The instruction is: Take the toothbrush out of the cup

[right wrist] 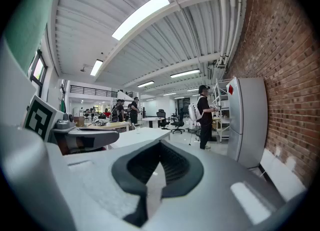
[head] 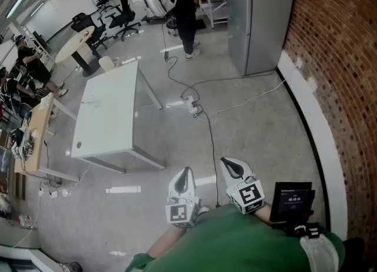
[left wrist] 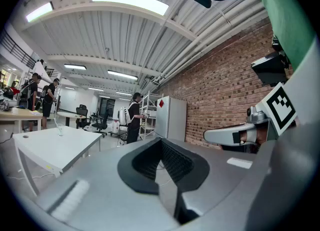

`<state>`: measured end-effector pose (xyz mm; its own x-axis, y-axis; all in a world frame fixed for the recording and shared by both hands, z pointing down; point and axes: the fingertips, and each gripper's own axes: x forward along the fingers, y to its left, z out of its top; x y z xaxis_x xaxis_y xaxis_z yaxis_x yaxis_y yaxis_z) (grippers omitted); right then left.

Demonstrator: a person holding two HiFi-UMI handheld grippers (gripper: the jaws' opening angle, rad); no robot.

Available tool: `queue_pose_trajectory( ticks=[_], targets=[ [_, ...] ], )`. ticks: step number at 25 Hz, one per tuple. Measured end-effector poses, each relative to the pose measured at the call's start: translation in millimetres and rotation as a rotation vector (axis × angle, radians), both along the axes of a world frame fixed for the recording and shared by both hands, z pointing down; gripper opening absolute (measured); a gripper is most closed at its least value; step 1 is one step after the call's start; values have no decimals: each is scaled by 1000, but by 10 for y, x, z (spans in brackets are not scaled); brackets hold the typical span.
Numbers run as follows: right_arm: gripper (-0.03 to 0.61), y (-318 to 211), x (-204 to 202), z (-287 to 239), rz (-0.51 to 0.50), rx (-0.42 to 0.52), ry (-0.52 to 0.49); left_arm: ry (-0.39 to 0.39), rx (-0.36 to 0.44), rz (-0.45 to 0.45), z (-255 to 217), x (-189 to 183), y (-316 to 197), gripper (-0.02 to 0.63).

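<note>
A small clear cup point(left wrist: 58, 129) with a thin toothbrush leaning in it stands on the white table point(left wrist: 55, 147), far ahead in the left gripper view. In the head view it is only a faint speck point(head: 91, 102) on that table point(head: 112, 118). My left gripper point(head: 186, 171) and right gripper point(head: 226, 161) are held close to my body over the bare floor, well short of the table. Both are shut with nothing between the pads, as the left gripper point(left wrist: 161, 140) and right gripper point(right wrist: 160, 143) show in their own views.
A cable and power strip point(head: 192, 103) lie on the floor between me and the table. A grey cabinet point(head: 259, 17) stands against the brick wall point(head: 341, 88) on the right. A person point(head: 182, 6) stands at the shelves beyond. Desks and office chairs point(head: 121, 15) fill the left.
</note>
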<state>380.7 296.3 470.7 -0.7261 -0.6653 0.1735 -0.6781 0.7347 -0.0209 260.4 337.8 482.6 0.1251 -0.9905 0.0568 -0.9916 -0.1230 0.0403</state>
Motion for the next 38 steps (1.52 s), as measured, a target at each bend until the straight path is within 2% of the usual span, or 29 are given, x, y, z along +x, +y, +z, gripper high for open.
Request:
queue_pose_trajectory(
  ticks=[3, 10, 13, 22, 25, 33, 38],
  targets=[
    [3, -4, -3, -2, 1, -1, -2, 33, 15, 11, -172, 54, -40, 6],
    [3, -12, 7, 1, 2, 3, -3, 35, 5, -1, -167, 58, -34, 6],
    [3, -18, 2, -12, 2, 6, -9, 15, 23, -7, -97, 16, -27, 6],
    [3, -44, -12, -77, 12, 13, -36, 32, 34, 7, -234, 34, -64, 6],
    [3, -8, -69, -61, 20, 12, -33, 17, 33, 6, -195, -56, -29, 6],
    [3, 95, -393, -76, 37, 23, -20, 54, 21, 36, -200, -328, 50, 6],
    [3, 79, -569, -27, 50, 34, -3, 37, 41, 56, -120, -521, 22, 6]
  ],
)
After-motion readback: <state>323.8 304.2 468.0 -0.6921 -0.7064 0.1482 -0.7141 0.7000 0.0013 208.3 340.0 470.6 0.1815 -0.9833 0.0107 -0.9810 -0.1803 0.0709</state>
